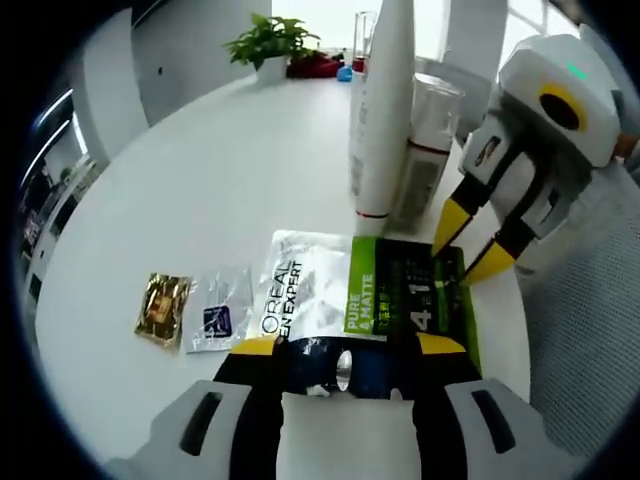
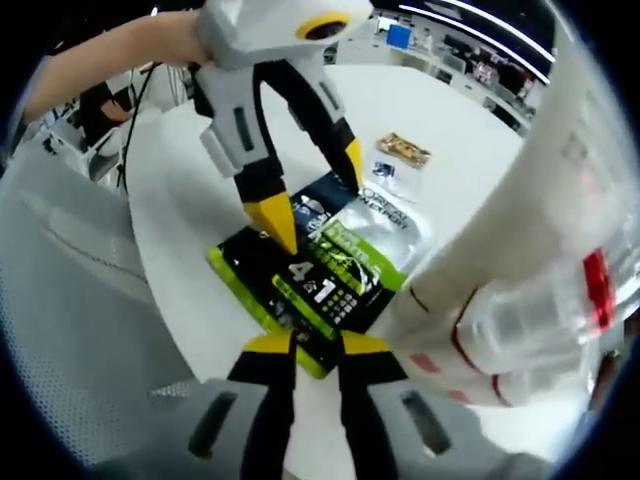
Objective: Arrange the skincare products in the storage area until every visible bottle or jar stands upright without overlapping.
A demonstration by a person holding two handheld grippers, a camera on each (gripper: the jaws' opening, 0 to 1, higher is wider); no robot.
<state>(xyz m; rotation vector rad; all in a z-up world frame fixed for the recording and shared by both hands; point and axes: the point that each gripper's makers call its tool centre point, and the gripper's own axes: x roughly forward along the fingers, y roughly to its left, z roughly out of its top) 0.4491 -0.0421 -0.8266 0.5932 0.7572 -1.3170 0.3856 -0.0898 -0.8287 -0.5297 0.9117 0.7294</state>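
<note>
Two grippers: the flat sachet pack (image 1: 370,295) is flanked from both ends, the left gripper (image 1: 345,345) at its near edge, the right gripper (image 1: 470,245) at its far right corner.
Left fingers: set fairly wide, the near edge of the pack lying between the yellow tips; a clamp cannot be confirmed, so the hold is left as cannot tell.
Right fingers: drawn narrow in the right gripper view, tips (image 2: 318,345) at the green edge of the pack (image 2: 320,275); whether the edge is pinched cannot be told.
Task things: a tall white bottle (image 1: 385,110) and a clear-capped bottle (image 1: 425,150) are seen upright, just beside each other, right behind the pack on the white surface (image 1: 200,170).
Risk, bottles: a pull or lift of the pack toward the far side could knock the tall bottle, judged top-heavy; it would likely take its neighbour down.
Risk, pack: a thin glossy pack is judged prone to slip or fold if lifted by one edge.
Nearby: a gold sachet (image 1: 163,307) and a small clear sachet (image 1: 218,320) lie flat, left of the pack.
Far end: a potted plant (image 1: 270,45) is set well apart.
</note>
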